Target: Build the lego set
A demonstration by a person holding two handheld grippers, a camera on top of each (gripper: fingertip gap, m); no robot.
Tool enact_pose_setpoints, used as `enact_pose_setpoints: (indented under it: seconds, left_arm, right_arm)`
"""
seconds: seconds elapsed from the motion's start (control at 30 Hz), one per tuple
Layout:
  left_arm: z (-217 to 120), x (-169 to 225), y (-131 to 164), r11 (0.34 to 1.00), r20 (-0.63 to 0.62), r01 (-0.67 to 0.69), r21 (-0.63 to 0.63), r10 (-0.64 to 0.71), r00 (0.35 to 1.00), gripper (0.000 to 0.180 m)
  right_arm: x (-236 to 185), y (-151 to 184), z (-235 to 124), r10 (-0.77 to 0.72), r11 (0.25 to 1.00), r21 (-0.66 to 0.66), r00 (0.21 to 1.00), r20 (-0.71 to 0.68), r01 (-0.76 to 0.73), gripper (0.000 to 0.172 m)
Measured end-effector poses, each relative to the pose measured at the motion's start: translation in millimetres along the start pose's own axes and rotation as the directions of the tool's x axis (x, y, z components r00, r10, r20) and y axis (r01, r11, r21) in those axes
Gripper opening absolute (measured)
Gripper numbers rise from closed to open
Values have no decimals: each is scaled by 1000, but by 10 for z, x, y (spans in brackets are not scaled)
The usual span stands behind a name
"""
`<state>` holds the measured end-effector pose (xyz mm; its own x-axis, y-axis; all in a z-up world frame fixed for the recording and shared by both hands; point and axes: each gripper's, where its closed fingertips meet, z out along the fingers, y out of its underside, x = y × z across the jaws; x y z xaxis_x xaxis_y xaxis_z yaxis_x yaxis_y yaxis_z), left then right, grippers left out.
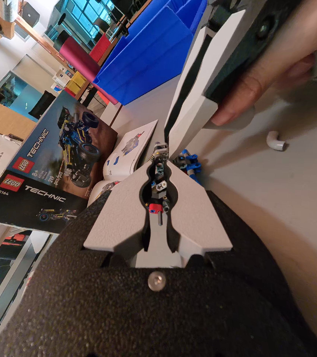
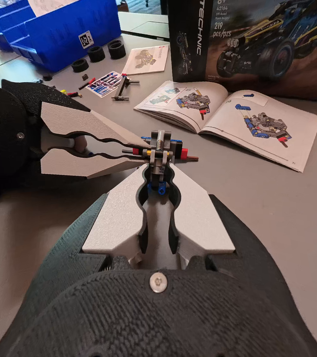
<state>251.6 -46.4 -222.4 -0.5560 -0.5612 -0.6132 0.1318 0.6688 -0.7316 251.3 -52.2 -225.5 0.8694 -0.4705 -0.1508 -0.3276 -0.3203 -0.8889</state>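
Both tools are gripping one small grey, black and blue brick assembly [image 2: 160, 152] just above the desk [image 2: 231, 193]. Right tool [image 2: 158, 168] is pinching its lower grey part between narrow jaws, while the left tool [image 2: 146, 152], coming in from the side, is clamping the axle end by the red bush. Beyond them an open instruction booklet [image 2: 221, 119], the kit box [image 2: 259, 44] and a blue bin [image 2: 63, 32] are lying. Uneven pulling between the two could pop pins loose or twist the assembly free.
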Motion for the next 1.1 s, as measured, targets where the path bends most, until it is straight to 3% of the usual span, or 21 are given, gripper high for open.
enact_pose_setpoints:
  seconds: [0.2,0.47,0.6,0.73,0.93,1.1]
  left_arm:
    - [-8,-2,5,1000,-13,19,-4,-19,1000,5]
    - [-9,19,-13,999,0,-39,-17,39,999,5]
    - [-10,3,6,999,10,-28,-16,28,1000,5]
    - [-22,-6,15,1000,-2,-7,-1,7,1000,4]
    - [-41,4,-9,1000,-28,17,23,-17,999,5]
    - [-51,12,1,999,-52,30,24,-29,998,4]
  right_arm:
    - [-9,-12,-4,-100,995,-15,994,-39,99,13]
    - [-8,6,-30,-51,997,-52,999,-4,51,13]
    - [-5,-1,-5,-163,985,-65,985,-61,159,13]
    - [-39,-20,-32,-83,997,7,995,-52,83,16]
    - [-28,67,11,-99,995,-41,993,-71,96,24]
    - [-46,69,44,-143,989,-53,987,-77,139,15]
